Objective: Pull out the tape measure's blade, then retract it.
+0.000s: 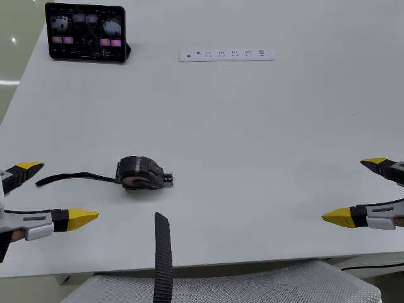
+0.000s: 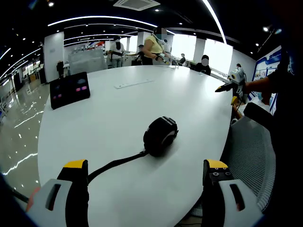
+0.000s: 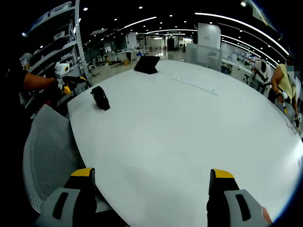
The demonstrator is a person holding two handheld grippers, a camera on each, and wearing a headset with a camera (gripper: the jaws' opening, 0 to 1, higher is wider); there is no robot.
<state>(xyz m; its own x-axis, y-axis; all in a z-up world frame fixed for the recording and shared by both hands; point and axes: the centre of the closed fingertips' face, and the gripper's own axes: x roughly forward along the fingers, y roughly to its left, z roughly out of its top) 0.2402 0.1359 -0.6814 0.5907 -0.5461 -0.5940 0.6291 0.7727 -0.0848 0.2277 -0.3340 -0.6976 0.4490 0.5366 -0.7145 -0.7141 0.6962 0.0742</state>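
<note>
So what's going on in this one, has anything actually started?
Not yet. A person at a white table holds the left hand-held gripper and the right hand-held gripper, both open and holding nothing. The tape measure lies on the table untouched, nearer the left one, with no blade drawn out and its black strap trailing toward that gripper. A tablet and a power strip sit at the far side.
</note>
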